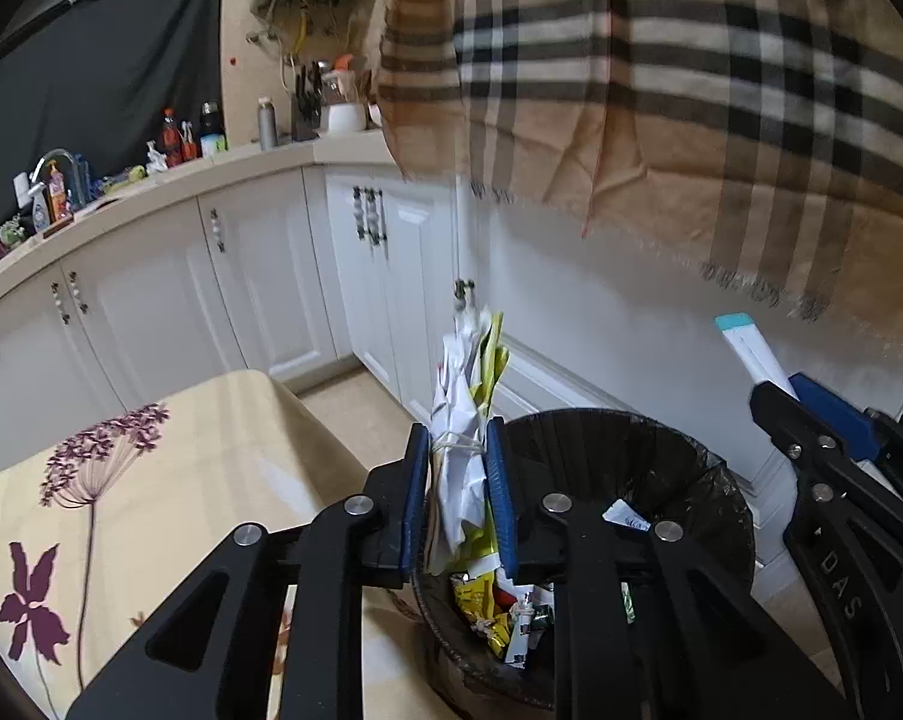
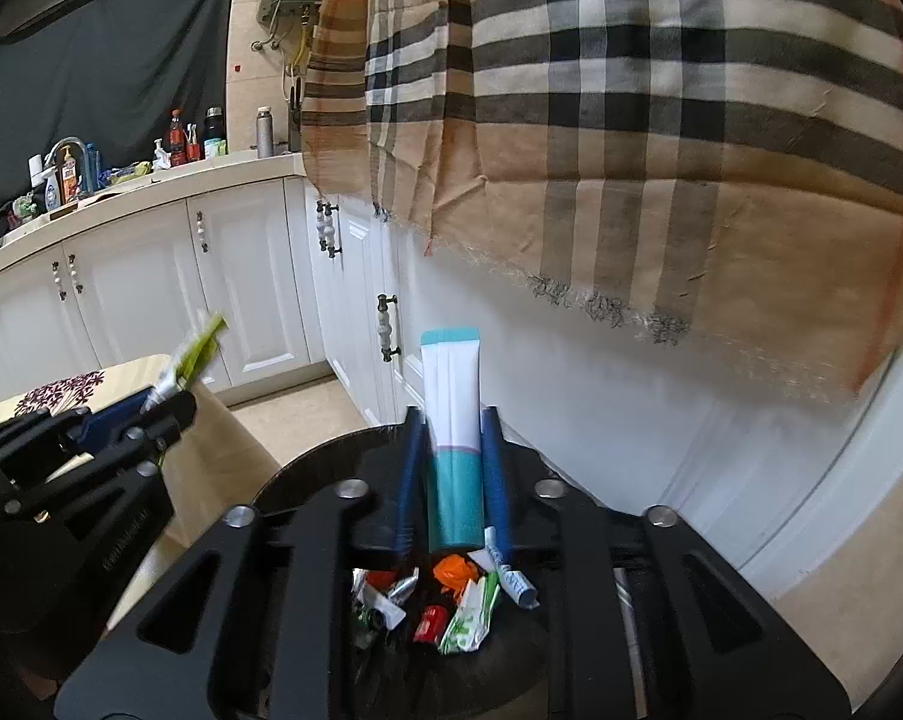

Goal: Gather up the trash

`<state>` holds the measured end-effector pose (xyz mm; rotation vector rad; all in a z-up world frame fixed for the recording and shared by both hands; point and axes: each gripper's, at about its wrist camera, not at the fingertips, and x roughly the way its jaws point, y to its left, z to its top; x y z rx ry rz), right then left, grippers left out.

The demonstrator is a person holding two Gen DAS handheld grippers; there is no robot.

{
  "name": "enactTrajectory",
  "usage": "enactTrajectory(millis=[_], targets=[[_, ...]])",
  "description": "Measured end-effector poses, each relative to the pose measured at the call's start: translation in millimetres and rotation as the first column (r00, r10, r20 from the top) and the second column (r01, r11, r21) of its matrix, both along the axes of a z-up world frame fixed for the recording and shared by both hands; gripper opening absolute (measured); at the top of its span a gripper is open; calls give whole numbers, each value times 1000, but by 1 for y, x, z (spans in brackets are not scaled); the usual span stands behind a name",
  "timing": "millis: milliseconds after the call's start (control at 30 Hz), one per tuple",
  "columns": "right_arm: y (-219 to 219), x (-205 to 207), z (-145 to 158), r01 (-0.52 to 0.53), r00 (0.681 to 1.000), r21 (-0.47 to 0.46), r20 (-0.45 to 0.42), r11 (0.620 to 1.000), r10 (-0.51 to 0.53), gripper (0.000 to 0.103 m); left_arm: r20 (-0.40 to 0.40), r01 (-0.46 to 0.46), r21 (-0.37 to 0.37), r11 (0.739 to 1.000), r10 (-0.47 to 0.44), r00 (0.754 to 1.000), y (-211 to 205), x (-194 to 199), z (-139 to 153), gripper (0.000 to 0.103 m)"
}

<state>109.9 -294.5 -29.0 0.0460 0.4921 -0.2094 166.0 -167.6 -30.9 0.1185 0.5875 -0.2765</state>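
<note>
In the left wrist view, the left claw [image 1: 458, 480] stands narrow around a crumpled bundle of white paper and yellow-green wrappers [image 1: 464, 420] tied with a rubber band; the blue pads sit against the bundle on both sides, so the bundle reads as gripped. The bundle hangs at the near-left rim of the round trash bin [image 1: 715, 480], which is lined with a black bag and already contains mixed wrappers. To the left lies the worktop [image 1: 199, 480] under a floral cloth; the right claw enters at the right edge with its tube. In the right wrist view, the right claw [image 2: 451, 468] holds a white-and-teal squeeze tube [image 2: 453, 408] upright between its pads, crimped end up. The pads lie close along the tube, though whether they press firmly cannot be told. The tube is directly above the bin opening, where an orange scrap, a red piece and green-white wrappers lie. The left claw appears at the left edge, over the worktop corner. A plaid cloth [image 2: 661, 120] hangs above the white cabinets [image 2: 253, 276]. Procedure for the release step: confirm that each item is fully inside the rim line before widening the pads. The tube appears correctly placed. The bundle appears to sit near the rim and is best carried further toward the bin centre. Open each claw fully so that nothing clings to a pad, and keep the two claws apart.
</note>
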Motion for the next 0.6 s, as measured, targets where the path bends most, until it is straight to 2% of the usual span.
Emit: enactTrajectory(millis=[67, 100, 400, 467, 533, 600], targets=[[-2, 4, -4, 18, 1000, -11, -2, 1000, -18, 37, -23, -1, 1, 1000, 1, 1000, -2, 5, -5, 39], [-2, 7, -6, 17, 1000, -9, -10, 1000, -17, 37, -29, -2, 0, 1000, 2, 1000, -3, 7, -7, 41], [-1, 10, -9, 17, 1000, -17, -26, 1000, -17, 38, -38, -6, 4, 1000, 6, 999, 0, 8, -10, 50], [-1, 9, -8, 22, 999, -19, -26, 1000, -23, 40, -34, -6, 6, 1000, 7, 999, 1, 7, -9, 53], [-1, 8, -7, 25, 999, -15, -25, 1000, -25, 46, -34, -7, 6, 1000, 7, 999, 1, 7, -7, 53], [-1, 4, -6, 29, 999, -15, -24, 999, -29, 47, -30, -8, 2, 1000, 8, 1000, 4, 5, -5, 55]])
